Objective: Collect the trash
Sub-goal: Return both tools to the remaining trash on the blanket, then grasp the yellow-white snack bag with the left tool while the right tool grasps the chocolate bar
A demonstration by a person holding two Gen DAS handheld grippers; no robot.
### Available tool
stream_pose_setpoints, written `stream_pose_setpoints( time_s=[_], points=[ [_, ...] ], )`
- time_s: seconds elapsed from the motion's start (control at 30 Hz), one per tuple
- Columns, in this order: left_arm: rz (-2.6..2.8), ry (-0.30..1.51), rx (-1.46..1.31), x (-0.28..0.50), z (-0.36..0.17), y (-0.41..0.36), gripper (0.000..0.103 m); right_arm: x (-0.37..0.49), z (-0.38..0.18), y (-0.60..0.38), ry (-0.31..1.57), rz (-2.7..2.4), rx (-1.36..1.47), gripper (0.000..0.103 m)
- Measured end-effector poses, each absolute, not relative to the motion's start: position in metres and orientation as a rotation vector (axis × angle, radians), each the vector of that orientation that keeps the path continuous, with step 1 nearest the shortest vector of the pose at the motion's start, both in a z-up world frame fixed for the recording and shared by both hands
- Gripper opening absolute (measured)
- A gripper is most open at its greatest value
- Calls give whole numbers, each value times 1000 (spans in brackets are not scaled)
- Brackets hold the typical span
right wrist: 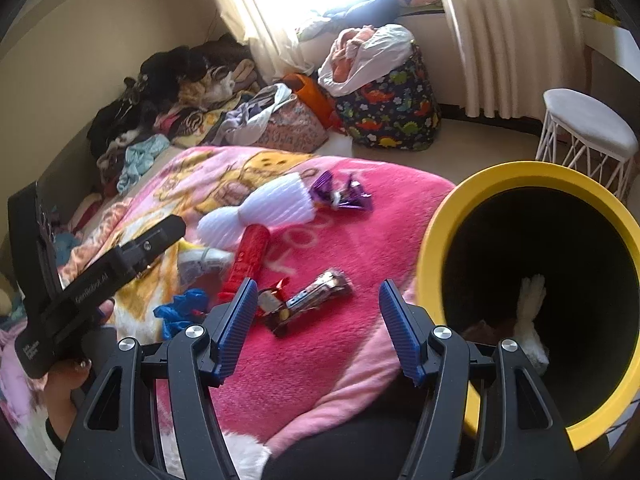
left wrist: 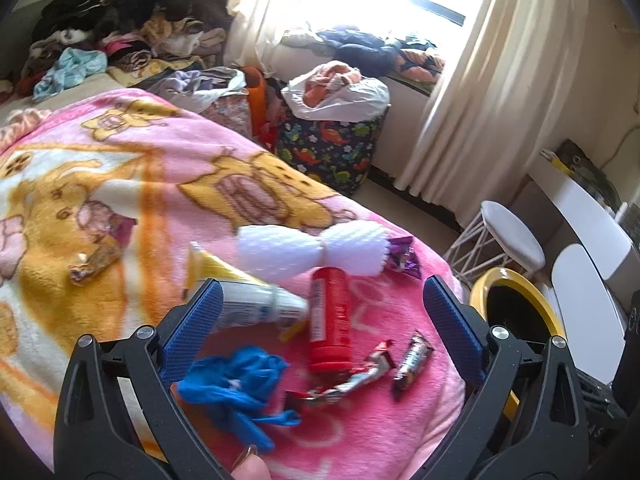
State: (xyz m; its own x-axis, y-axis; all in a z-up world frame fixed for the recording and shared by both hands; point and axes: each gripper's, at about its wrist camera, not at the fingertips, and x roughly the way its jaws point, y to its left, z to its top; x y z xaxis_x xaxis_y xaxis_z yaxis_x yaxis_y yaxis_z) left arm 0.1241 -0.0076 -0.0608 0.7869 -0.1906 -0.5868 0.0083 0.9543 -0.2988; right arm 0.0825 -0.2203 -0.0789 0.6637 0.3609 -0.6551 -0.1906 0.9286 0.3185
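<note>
Left wrist view: your left gripper (left wrist: 322, 316) stands wide, nothing between the pads; it hangs over the litter on the pink blanket (left wrist: 120, 168).
Right wrist view: your right gripper (right wrist: 314, 320) is also parted and empty, above the blanket's near edge.
Between left pads: red tube (left wrist: 331, 322) lies lengthwise; the squeezed white-and-yellow tube (left wrist: 248, 300) is touching it from the left pad's side.
Under left pad: crumpled blue glove (left wrist: 236, 380), limp and bunched.
Towards right pad: two candy wrappers (left wrist: 412, 360), flat, shiny and crinkled.
Beyond the tips: white foam netting (left wrist: 308, 250), pinched at its middle, with a purple foil wrapper (left wrist: 402, 256) at its far end.
Bin: yellow-rimmed bin (right wrist: 480, 184) sits just right of your right gripper, mouth tipped your way, likely so drops are short; something pale already lies inside.
Judgement: both grippers look readied for a pick; the wrappers are nearest the bin.
</note>
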Motion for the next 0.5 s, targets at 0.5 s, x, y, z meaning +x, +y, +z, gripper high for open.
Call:
stream_pose_setpoints(
  time_s=[0.5],
  points=[
    [-28, 693, -384, 129, -83, 49, 92, 109, -102, -176, 890, 267, 137, 58]
  ],
)
